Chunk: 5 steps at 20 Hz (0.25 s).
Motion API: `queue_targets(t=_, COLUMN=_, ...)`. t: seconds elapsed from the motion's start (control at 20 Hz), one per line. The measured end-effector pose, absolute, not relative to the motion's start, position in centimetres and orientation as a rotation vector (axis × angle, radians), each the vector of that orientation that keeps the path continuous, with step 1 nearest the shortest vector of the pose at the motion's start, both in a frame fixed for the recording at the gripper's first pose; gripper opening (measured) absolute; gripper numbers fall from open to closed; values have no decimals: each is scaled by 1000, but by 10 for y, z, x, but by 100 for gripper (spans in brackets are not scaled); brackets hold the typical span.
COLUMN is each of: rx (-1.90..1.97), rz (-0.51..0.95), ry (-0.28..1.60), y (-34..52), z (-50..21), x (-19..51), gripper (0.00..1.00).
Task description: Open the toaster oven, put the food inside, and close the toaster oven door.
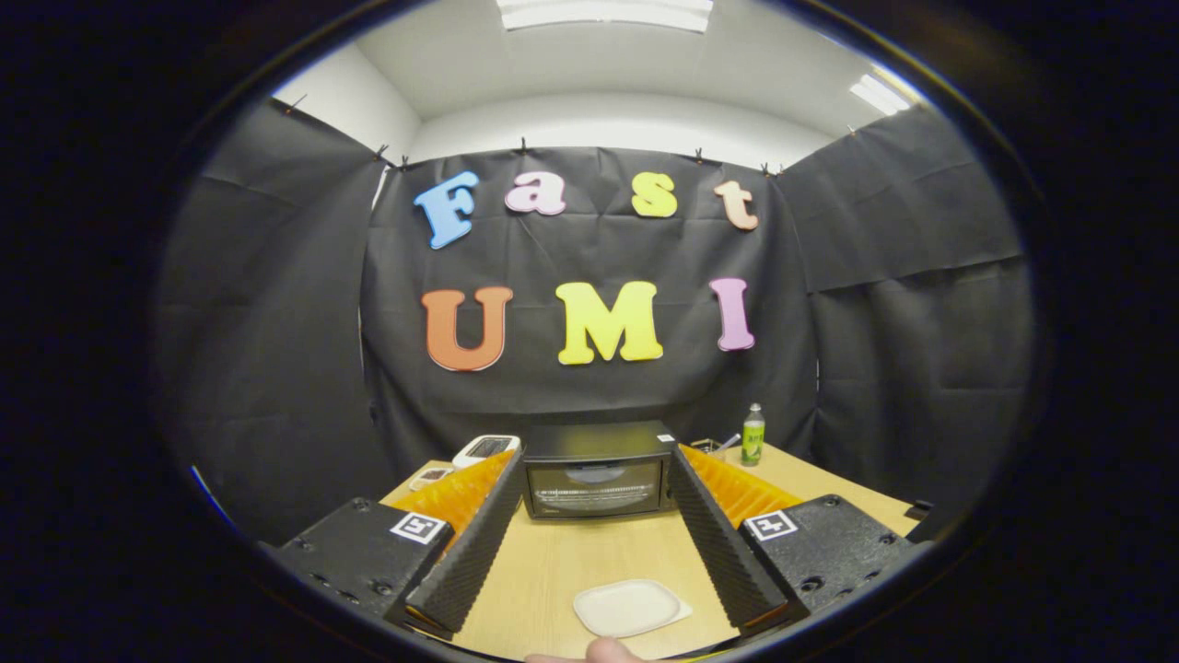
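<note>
Black cloth walls a booth where a closed black toaster oven (597, 474) sits on a wooden table (553, 571), beyond the gripper (594, 465), fingers spread apart; no label legible.

We see the toaster oven (597, 470), a black box with a dark glass door, standing upright at the far side of the desk (589, 562), its door closed and facing us. It sits beyond the gripper (596, 465), framed between the tips of its widely spread fingers.
</note>
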<state>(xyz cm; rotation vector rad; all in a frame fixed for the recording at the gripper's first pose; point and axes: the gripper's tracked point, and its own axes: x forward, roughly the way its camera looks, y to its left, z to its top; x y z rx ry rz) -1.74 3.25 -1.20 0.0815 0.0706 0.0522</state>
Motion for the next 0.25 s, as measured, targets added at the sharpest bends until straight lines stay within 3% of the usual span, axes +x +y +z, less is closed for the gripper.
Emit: queue_targets(t=0.25, rx=108, rz=63, ry=87, y=33, z=-16, x=-15, gripper=100)
